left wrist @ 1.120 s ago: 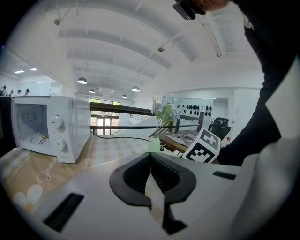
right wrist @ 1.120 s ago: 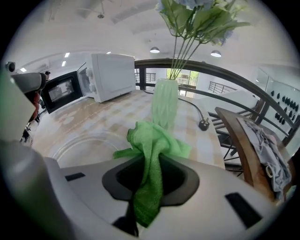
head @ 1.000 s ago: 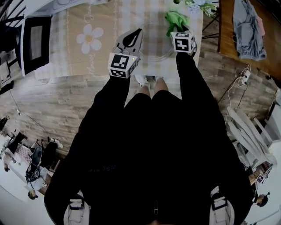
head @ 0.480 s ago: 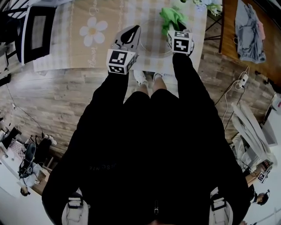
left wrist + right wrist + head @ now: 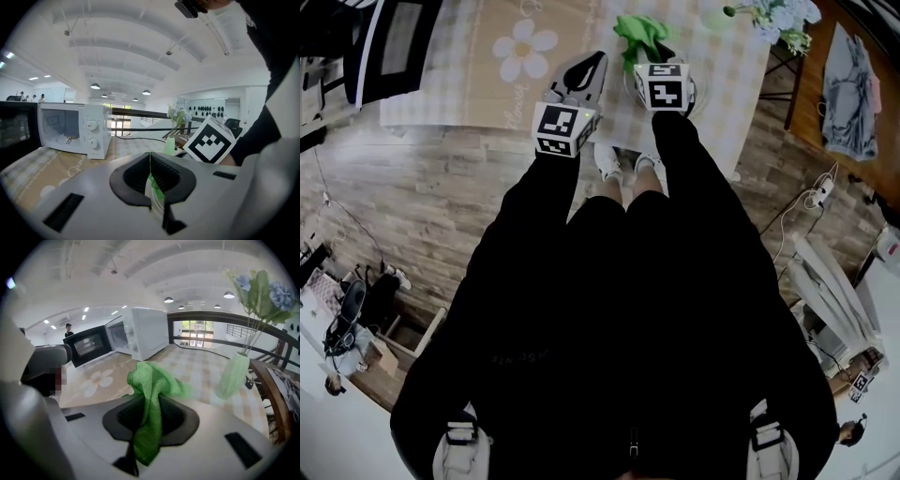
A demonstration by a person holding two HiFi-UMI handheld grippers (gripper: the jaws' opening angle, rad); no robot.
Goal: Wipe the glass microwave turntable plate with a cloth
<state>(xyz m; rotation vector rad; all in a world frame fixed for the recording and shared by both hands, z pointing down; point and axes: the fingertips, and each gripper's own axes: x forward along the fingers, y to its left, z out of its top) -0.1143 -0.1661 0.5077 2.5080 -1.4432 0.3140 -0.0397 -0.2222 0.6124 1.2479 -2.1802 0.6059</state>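
Wiping looks unfinished: left gripper [image 5: 150, 159] is clamping the turntable plate [image 5: 153, 194] edge-on, right gripper [image 5: 149, 404] is pinching green cloth [image 5: 151, 385] bunching ahead.

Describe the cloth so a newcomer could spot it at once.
Over the checked tablecloth, right of the white microwave, the right tool is shut on the cloth. It is bright green and crumpled, unlike the clear glass plate in the left tool and the pale smooth vase.

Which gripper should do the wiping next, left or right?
Right. The right gripper is shut on the green cloth, so it can wipe. The left gripper is shut on the edge of the glass plate, so it likely serves to steady it.
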